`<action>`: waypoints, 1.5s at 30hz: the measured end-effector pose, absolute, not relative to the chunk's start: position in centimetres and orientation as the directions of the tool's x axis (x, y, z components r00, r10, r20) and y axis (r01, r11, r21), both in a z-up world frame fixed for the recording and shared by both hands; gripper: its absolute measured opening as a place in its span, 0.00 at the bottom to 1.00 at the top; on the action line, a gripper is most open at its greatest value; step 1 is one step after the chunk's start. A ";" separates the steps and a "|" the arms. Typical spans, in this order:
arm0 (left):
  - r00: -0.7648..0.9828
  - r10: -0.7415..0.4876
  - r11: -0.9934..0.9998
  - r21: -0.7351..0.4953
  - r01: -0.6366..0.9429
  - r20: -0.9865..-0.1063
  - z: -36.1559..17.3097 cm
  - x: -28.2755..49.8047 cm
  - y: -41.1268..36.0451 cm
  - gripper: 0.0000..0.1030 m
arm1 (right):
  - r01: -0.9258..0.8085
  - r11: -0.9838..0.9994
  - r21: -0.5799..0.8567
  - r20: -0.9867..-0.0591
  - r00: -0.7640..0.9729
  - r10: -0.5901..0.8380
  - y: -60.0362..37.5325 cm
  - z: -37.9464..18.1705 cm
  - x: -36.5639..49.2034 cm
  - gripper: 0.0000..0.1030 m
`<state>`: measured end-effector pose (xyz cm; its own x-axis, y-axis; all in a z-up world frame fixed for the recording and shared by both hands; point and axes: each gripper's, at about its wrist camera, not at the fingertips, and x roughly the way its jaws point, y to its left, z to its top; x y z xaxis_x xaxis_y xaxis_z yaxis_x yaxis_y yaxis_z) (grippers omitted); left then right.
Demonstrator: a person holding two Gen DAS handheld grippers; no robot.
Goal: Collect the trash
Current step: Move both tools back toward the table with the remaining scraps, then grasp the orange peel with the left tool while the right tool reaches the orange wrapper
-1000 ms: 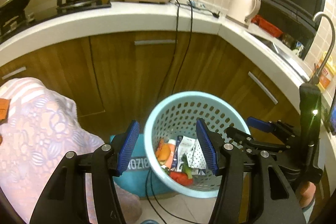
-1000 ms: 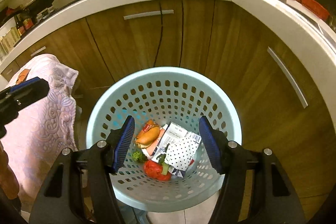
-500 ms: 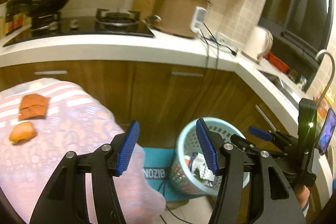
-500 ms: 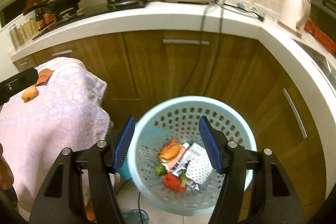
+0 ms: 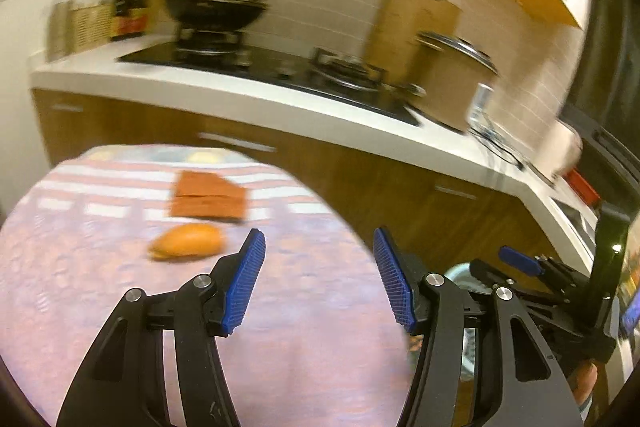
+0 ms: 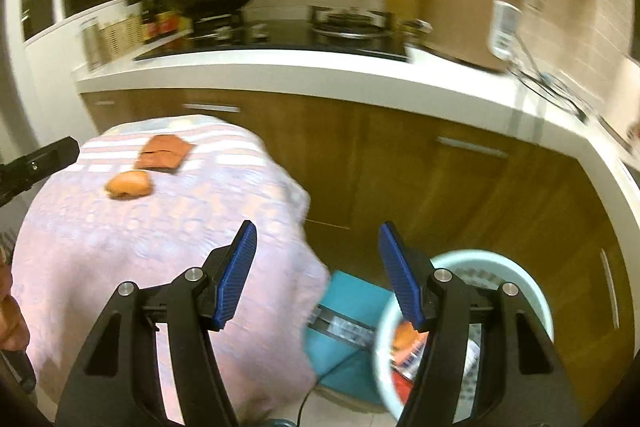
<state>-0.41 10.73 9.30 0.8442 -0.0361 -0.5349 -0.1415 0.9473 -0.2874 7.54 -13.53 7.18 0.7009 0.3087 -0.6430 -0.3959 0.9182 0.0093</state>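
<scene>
Bun (image 5: 187, 246): we judge it light and squashy, so we take it gently across the middle
Brown packet (image 5: 208, 200): thin, flat; we pinch an edge
Left hand-held gripper (image 5: 316, 279): wide, empty
Right hand-held gripper (image 6: 316, 273): wide, empty

On the table (image 6: 120, 247), the packet (image 6: 164, 157) lies just behind the bun (image 6: 130, 185); the basket (image 6: 536, 291) stands on the floor to the table's right, before the cabinets (image 6: 400, 167).
</scene>
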 end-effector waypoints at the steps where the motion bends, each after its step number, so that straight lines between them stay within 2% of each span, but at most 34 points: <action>1: 0.845 -0.021 0.943 -0.291 -0.161 -0.535 9.3 -0.8 11.7 0.53 | -0.422 0.907 0.008 -0.637 0.697 0.330 -12.2 7.3 7.5 0.58; 9: 0.805 0.118 0.882 -0.311 -0.353 -0.581 7.1 -3.3 20.2 0.52 | -0.572 0.820 0.006 -0.624 0.639 0.450 -2.5 6.7 8.2 0.35; 15: 0.770 0.127 0.885 -0.279 -0.372 -0.625 5.2 -1.3 22.4 0.54 | -0.621 0.783 0.004 -0.633 0.605 0.483 2.1 4.4 9.8 0.34; 23: 0.745 0.059 0.935 -0.224 -0.274 -0.664 2.5 4.6 21.9 0.57 | -0.627 0.775 0.074 -0.669 0.546 0.505 3.4 0.2 12.4 0.34; 34: 0.704 0.002 0.962 -0.191 -0.196 -0.711 -1.2 8.5 21.1 0.56 | -0.640 0.762 0.101 -0.692 0.505 0.516 3.6 -0.7 13.4 0.34; 37: 0.700 -0.019 0.964 -0.199 -0.177 -0.714 -1.1 8.4 20.8 0.51 | -0.644 0.759 0.096 -0.702 0.496 0.510 3.8 -0.9 13.5 0.34; 41: 0.685 -0.086 0.965 -0.231 -0.123 -0.724 -1.4 8.1 19.7 0.39 | -0.656 0.751 0.077 -0.712 0.491 0.502 4.2 -0.7 13.6 0.34; 45: 0.674 -0.093 0.974 -0.209 -0.093 -0.733 -1.7 7.8 18.4 0.34 | -0.650 0.758 0.051 -0.711 0.509 0.485 4.0 0.0 14.3 0.34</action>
<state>7.84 18.42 -1.71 0.6740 -0.0926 -0.7329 -0.0930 0.9736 -0.2085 14.28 3.99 -0.04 0.5093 0.4846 -0.7112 -0.6498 0.7584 0.0514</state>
